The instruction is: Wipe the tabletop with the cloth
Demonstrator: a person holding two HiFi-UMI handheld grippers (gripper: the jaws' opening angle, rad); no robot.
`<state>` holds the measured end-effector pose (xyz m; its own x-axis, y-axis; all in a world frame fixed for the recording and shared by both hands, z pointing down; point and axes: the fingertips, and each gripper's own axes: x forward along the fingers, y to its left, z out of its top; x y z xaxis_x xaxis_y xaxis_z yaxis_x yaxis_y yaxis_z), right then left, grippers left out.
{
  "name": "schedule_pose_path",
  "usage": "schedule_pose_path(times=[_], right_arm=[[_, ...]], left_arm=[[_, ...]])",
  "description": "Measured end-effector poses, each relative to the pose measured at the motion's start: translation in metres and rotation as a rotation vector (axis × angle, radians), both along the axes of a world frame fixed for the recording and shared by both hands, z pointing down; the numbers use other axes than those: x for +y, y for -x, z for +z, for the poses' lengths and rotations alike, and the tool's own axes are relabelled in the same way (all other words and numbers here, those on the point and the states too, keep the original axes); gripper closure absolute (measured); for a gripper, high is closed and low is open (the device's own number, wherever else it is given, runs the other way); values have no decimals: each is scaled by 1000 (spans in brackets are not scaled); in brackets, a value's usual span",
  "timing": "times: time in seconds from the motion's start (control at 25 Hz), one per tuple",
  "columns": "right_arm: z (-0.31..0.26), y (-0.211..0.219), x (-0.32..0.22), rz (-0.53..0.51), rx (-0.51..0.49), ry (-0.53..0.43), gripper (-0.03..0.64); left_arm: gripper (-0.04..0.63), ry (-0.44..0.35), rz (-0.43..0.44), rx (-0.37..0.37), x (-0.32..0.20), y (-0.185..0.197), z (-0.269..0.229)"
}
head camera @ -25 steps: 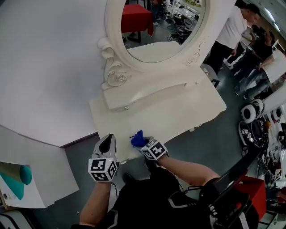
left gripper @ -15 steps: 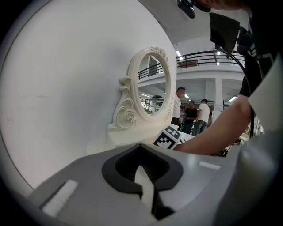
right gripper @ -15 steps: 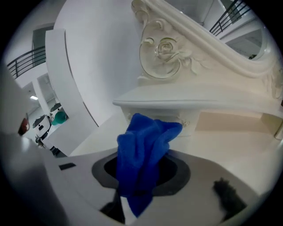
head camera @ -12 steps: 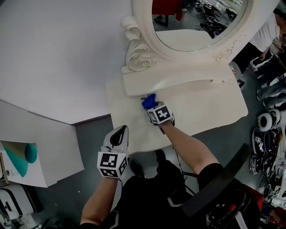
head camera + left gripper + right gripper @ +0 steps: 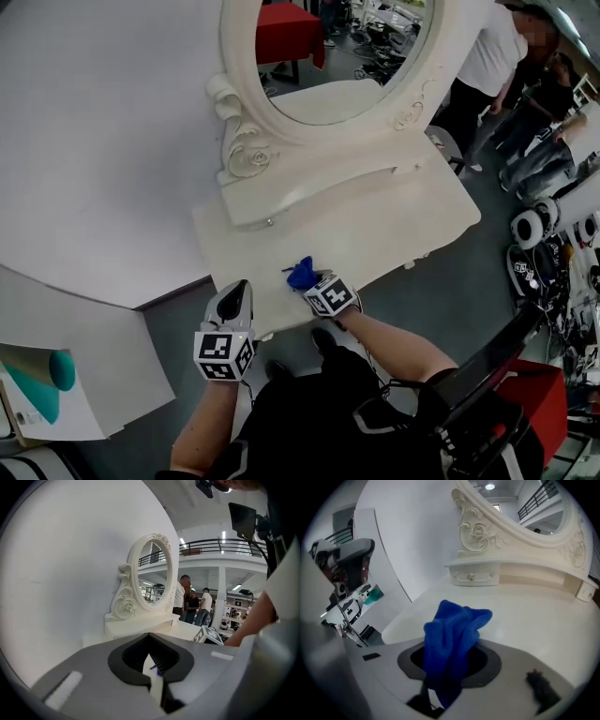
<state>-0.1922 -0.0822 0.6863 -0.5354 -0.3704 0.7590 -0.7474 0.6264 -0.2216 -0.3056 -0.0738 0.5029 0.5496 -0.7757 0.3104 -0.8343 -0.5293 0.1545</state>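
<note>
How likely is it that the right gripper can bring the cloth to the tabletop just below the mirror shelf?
Probably yes. The right gripper holds the blue cloth over the tabletop, and nothing stands between it and the shelf.

Grey left gripper (image 5: 234, 292), grey right gripper (image 5: 309, 281), black-and-white marker cubes (image 5: 223, 354); black top (image 5: 319, 412)

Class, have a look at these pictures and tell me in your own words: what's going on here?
A person holds a gripper in each hand at a white dressing table with an oval mirror. The right gripper is shut on a bunched blue cloth, over the front part of the tabletop. Whether the cloth presses on the surface cannot be told. The left gripper hangs at the table's near edge, jaws together and holding nothing.
</note>
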Motion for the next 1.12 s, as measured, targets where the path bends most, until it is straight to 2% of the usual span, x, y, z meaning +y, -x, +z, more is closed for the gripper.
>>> schedule_pose_path(times=[0.28, 0.44, 0.56, 0.68, 0.88, 1.0, 1.12], right_arm=[[-3, -17, 70, 67, -6, 0, 472], [-5, -20, 73, 83, -56, 64, 472], [-20, -23, 29, 67, -79, 1, 472], [-35, -29, -48, 85, -72, -93, 472], [-28, -22, -152, 80, -29, -121, 471], [-10, -20, -170, 67, 17, -82, 471], [-3, -21, -159, 37, 34, -85, 471]], left_arm=[[588, 7, 13, 50, 13, -8, 4], [588, 14, -11, 58, 13, -10, 5], [588, 12, -26, 61, 13, -12, 1], [588, 16, -65, 51, 8, -11, -1], [588, 31, -123, 12, -4, -12, 3], [588, 37, -138, -7, -10, -14, 5], [588, 30, -131, -10, -13, -17, 2]])
